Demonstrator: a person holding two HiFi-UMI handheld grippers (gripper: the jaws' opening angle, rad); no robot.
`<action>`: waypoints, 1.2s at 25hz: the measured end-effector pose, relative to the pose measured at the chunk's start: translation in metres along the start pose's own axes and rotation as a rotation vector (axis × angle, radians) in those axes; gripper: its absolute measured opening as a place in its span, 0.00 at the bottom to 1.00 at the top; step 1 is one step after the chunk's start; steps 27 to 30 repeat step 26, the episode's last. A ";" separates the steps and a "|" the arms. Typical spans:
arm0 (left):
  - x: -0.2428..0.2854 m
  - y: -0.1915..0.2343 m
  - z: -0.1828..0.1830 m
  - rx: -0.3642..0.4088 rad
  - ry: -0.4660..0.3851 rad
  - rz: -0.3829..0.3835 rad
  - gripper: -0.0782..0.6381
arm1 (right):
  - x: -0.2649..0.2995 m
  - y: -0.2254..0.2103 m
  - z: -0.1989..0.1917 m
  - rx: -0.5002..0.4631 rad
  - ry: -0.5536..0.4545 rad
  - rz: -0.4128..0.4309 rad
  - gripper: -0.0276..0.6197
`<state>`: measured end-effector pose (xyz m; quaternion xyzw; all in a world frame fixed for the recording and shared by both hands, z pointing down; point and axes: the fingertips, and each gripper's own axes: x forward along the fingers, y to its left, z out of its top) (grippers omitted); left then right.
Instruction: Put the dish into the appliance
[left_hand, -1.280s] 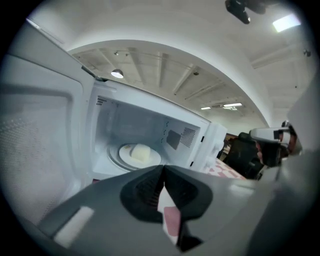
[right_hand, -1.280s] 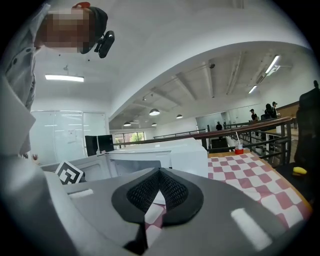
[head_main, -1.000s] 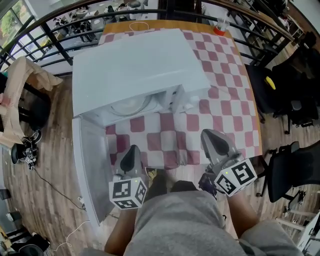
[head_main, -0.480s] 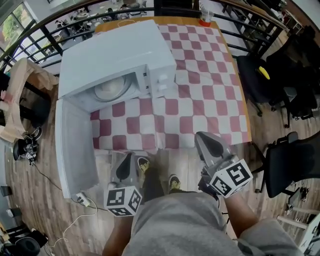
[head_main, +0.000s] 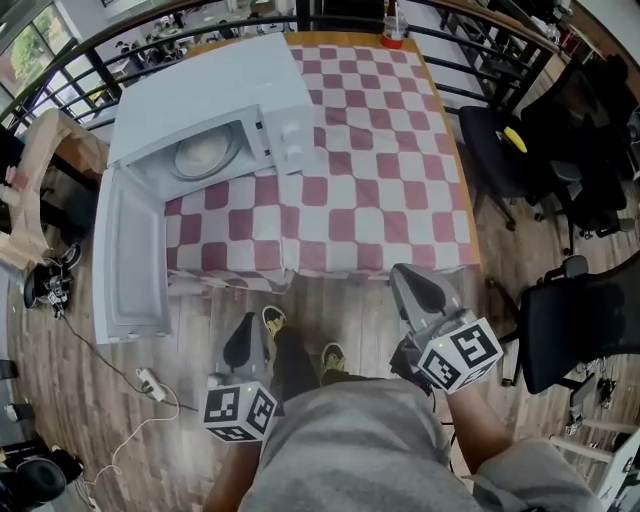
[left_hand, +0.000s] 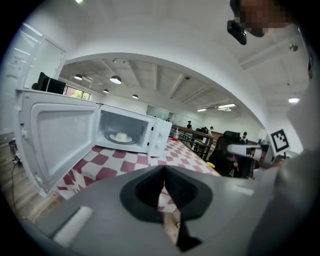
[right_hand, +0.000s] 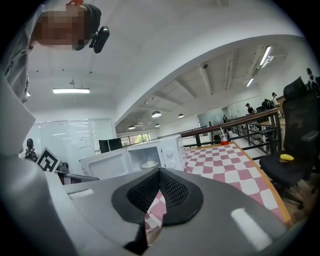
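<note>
A white microwave (head_main: 210, 90) stands on the left end of the checkered table (head_main: 380, 180), its door (head_main: 125, 255) swung wide open to the left. A white dish (head_main: 203, 155) lies inside on the turntable; the left gripper view shows the dish (left_hand: 120, 136) there too, and the right gripper view shows the dish (right_hand: 149, 164) more faintly. My left gripper (head_main: 241, 343) is shut and empty, over the wooden floor in front of the table. My right gripper (head_main: 415, 287) is also shut and empty, just off the table's near edge. Both point toward the table.
Black office chairs (head_main: 505, 150) (head_main: 575, 320) stand to the right of the table, one with a yellow object (head_main: 515, 138) on its seat. A cup (head_main: 393, 35) stands at the table's far edge. A power strip and cable (head_main: 150, 383) lie on the floor at the left. A black railing (head_main: 100, 75) runs behind.
Both grippers have drawn back from the table and now hang over the floor. The microwave and table lie farther off; the microwave door, dish and jaws are unchanged.
</note>
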<state>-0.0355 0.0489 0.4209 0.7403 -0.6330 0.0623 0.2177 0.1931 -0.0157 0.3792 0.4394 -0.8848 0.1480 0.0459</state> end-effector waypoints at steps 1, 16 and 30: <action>-0.003 -0.003 0.000 0.002 -0.002 0.002 0.12 | -0.004 0.000 -0.001 -0.006 0.002 0.000 0.04; -0.011 -0.025 0.017 0.040 -0.033 -0.012 0.12 | -0.028 -0.004 0.008 -0.026 -0.036 -0.005 0.04; -0.007 -0.026 0.021 0.030 -0.042 -0.016 0.12 | -0.024 -0.002 0.006 -0.028 -0.027 -0.003 0.04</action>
